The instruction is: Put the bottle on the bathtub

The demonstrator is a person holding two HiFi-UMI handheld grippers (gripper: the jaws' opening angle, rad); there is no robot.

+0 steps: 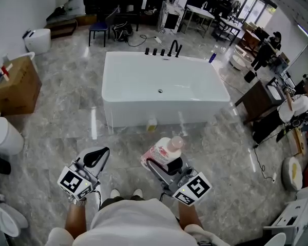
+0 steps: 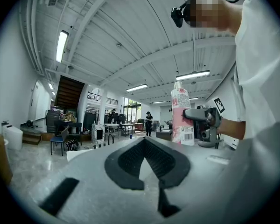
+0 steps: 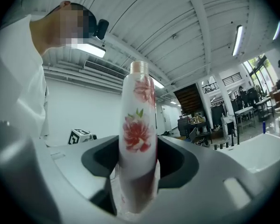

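Floor (image 1: 66, 132): one stretch of grey marble tile. It carries everything here and I stand on it.
Bathtub (image 1: 124, 94): one, white and freestanding, ahead of me. Its one drain (image 1: 160, 90) shows on the bottom.
Cardboard box (image 1: 16, 85): one, to the left of the bathtub and well apart from it. The things on top are too small to name.
Left gripper (image 1: 100, 154): my left one. In the left gripper view the pads meet at the tips with nothing between them.
Right gripper (image 1: 167, 164): my right one, its jaws pressed on either side of the bottle.
Bottle (image 1: 168, 150): one, white with red flower print and a pale cap. It stands upright in my right gripper over the floor, on the near side of the bathtub and not touching it. Its base is cut off in the right gripper view.
Fittings (image 1: 162, 50): black, on the bathtub's far rim. I count about four, one of them a taller spout.
Small yellowish thing (image 1: 152, 123): one, on the floor against the bathtub's near wall. It may be a little container.
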